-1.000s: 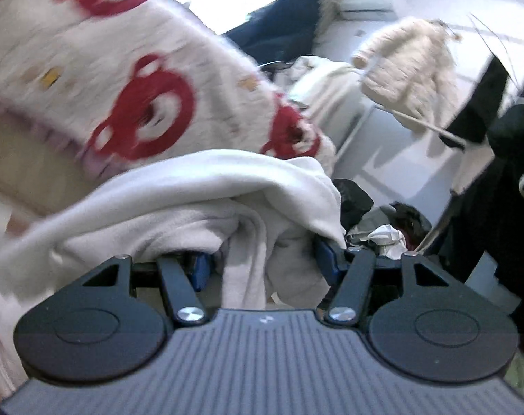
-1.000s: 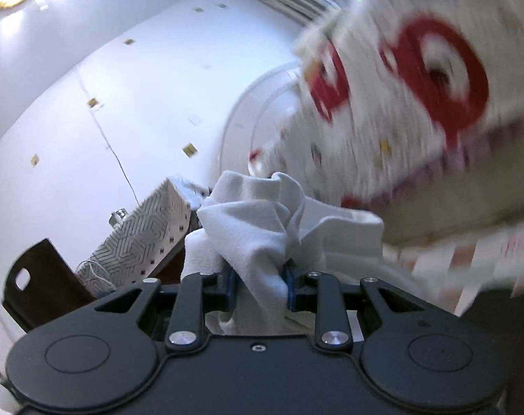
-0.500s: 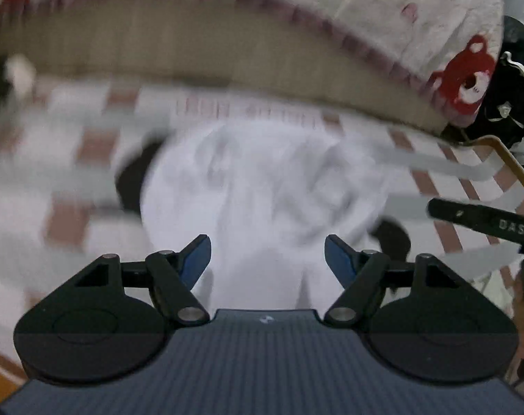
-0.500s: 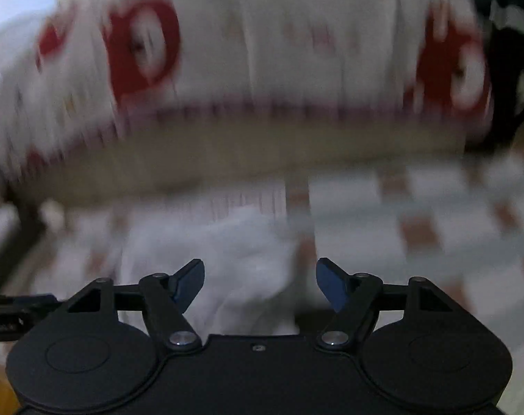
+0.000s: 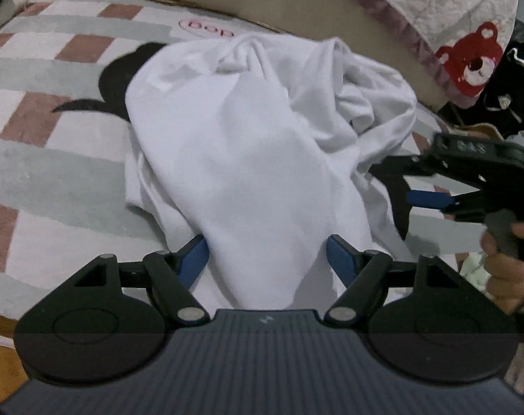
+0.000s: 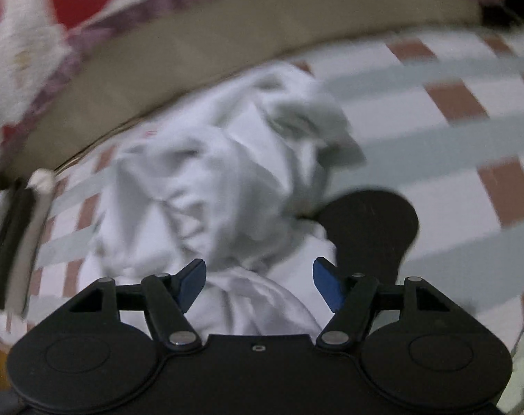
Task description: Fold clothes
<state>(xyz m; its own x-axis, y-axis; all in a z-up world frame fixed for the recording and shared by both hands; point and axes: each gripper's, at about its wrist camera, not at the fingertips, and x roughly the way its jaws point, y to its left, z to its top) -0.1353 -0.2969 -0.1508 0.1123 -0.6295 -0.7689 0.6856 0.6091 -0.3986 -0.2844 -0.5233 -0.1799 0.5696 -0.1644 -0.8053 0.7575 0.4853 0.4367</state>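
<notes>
On the rug [image 5: 47, 173], white garment [image 5: 248, 159] now lies released, seemingly crumpled.

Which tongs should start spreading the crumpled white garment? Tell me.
Left, probably. The left tongs stand open around the crumpled white cotton garment; the right tongs, also open, sit beside its edge.

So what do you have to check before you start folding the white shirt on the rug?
1. White shirt is down on the checked rug: ok.
2. Shirt spread flat: not ok, it lies in a crumpled heap.
3. Left gripper open: ok, its jaws have just been opening and the pads do not press the cloth between them.
4. Right gripper open: ok, cloth lies loose below it.
5. Sleeves and collar found: cannot tell, the folds hide them.
</notes>
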